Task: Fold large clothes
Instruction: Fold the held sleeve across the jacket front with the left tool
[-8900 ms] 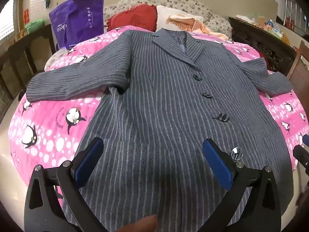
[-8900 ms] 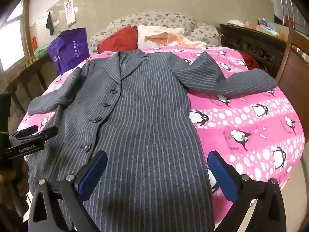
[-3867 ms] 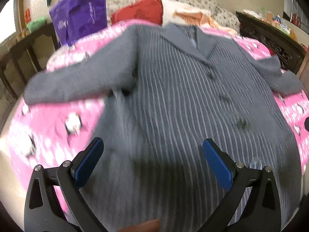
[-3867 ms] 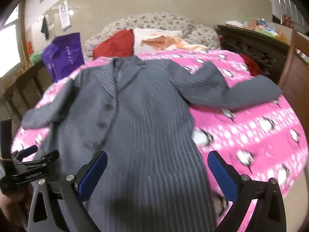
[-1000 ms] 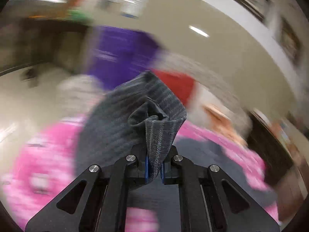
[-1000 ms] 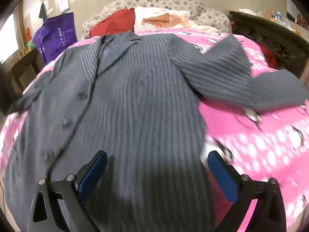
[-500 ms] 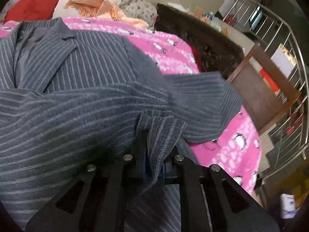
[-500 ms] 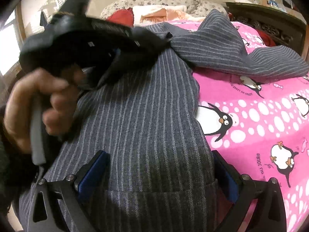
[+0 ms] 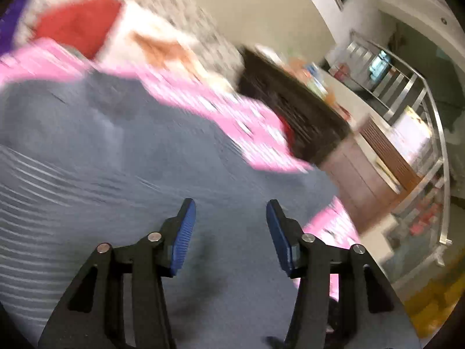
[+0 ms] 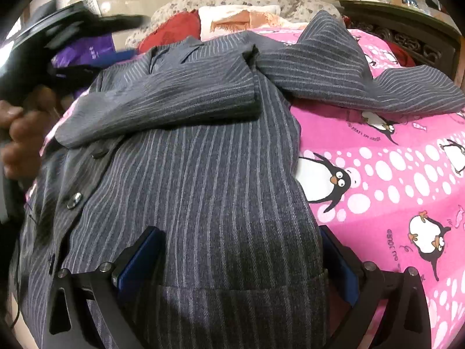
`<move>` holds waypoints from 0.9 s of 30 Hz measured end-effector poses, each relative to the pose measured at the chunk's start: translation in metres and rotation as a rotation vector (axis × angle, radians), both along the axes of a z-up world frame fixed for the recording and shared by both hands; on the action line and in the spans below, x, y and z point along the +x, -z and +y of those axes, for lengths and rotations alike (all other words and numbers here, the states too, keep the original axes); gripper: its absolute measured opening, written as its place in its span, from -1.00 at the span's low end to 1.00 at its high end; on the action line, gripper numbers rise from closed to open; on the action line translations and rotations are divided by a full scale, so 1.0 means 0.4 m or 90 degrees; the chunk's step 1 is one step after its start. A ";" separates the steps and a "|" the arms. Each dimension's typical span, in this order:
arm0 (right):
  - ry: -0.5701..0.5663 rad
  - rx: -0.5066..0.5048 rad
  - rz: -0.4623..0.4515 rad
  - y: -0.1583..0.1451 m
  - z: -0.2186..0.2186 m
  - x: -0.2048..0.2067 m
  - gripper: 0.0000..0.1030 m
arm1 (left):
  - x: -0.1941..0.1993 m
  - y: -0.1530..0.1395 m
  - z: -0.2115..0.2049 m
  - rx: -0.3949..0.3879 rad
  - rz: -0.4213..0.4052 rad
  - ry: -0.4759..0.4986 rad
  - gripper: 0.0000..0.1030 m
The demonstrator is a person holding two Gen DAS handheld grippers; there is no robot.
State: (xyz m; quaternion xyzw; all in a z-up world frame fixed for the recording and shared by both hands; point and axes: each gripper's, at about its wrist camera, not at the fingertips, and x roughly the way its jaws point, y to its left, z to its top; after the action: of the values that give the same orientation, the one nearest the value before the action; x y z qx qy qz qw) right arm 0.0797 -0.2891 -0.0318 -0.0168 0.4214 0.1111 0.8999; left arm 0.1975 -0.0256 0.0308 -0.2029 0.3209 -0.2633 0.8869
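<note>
A grey pinstriped coat lies face up on a pink penguin bedspread. One sleeve lies folded across the chest; the other sleeve stretches out to the right. My left gripper is open and empty just above the coat; the view is blurred. It also shows in the right wrist view, held in a hand at the upper left. My right gripper is open, its blue pads straddling the coat's lower body at the pocket seam.
Red and white pillows lie at the bed's head. A purple bag stands at the left. A dark carved wooden cabinet and a brown chair stand to the bed's right, with a metal rail beyond.
My left gripper has opened and let go of the sleeve, which now lies across the coat's chest. The left gripper has pulled back and up. My right gripper has stayed over the coat's lower body.
</note>
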 end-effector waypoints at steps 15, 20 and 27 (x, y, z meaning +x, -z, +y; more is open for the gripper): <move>-0.135 0.010 -0.137 -0.267 0.122 0.156 -0.21 | 0.044 0.156 0.286 0.090 0.052 -0.376 -0.74; -0.066 -0.006 0.004 -0.063 0.122 0.327 -0.29 | 0.062 0.182 0.294 0.074 0.092 -0.365 -0.71; -0.052 0.065 -0.100 -0.143 0.111 0.348 -0.02 | 0.073 0.193 0.296 0.051 0.108 -0.363 -0.71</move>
State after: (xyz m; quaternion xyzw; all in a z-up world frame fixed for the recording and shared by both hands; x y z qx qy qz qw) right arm 0.2191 -0.2449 0.0255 0.0035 0.3420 0.1673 0.9247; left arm 0.2268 0.0930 -0.0466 -0.2712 0.3341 0.0269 0.9023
